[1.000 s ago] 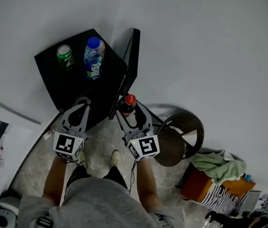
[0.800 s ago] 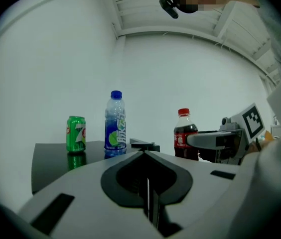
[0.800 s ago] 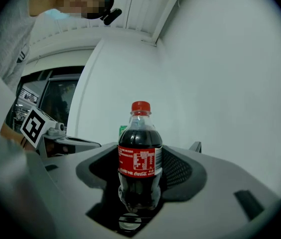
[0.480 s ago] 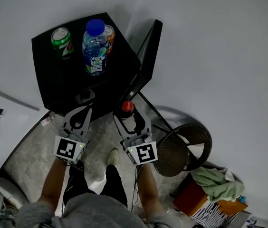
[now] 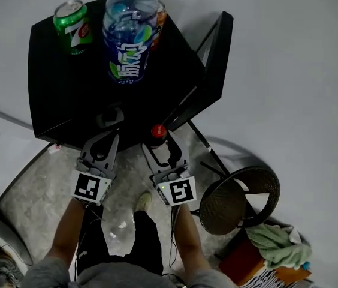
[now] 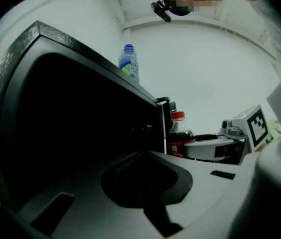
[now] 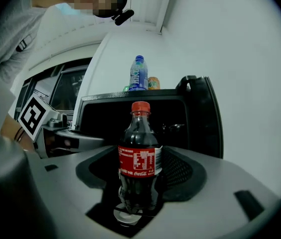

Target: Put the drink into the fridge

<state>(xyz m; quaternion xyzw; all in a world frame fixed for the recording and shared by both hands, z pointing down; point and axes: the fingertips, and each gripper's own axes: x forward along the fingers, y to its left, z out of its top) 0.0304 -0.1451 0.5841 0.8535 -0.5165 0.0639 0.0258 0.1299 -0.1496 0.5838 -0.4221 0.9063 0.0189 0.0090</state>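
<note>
A cola bottle with a red cap and red label stands upright between the jaws of my right gripper, which is shut on it. In the right gripper view the bottle faces the dark open inside of the black mini fridge. The fridge stands at the top of the head view, its door swung open to the right. My left gripper sits just left of the right one, before the fridge's front, jaws together with nothing in them. The left gripper view shows the fridge and the bottle.
On the fridge top stand a green can, a large blue-capped water bottle and an orange can behind it. A round wicker stool and a green cloth are at the lower right. White walls surround the corner.
Both grippers and the head camera have sunk toward the floor; the fridge top now looms larger. The cola bottle stays in the right gripper, lower before the fridge opening.
</note>
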